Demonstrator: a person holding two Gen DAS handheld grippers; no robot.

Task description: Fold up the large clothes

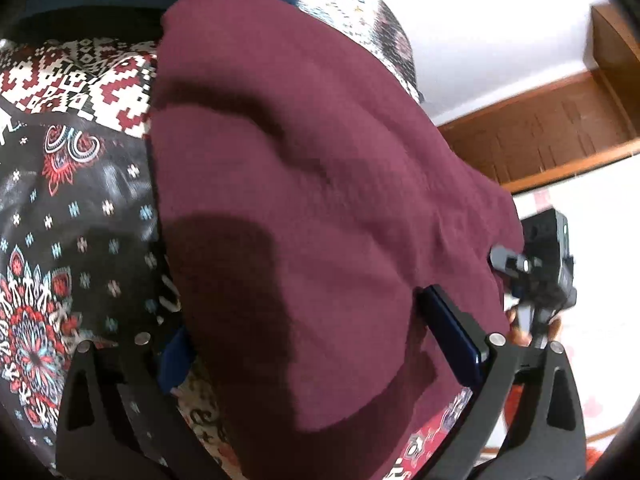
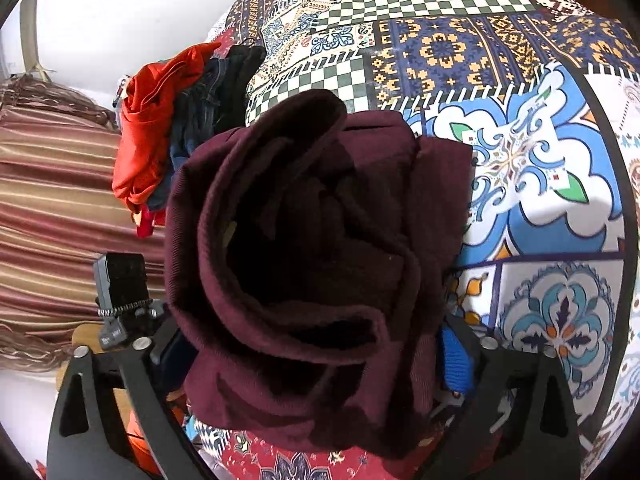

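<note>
Maroon garment [image 2: 316, 264] lies bundled on the patterned bedspread [image 2: 540, 168], folds bunched and layered. Left gripper [image 1: 320, 344] has its jaws wide apart, straddling the garment's near edge; cloth lies between the fingers, pads not visibly pressing. Right gripper [image 2: 316, 360] likewise spread, bundle between its fingers, no clamp evident. From both grippers the garment lies directly ahead and below. Its long axis appears to run from one gripper towards the other. Orange and dark clothes pile [image 2: 180, 128] sits beyond the garment.
</note>
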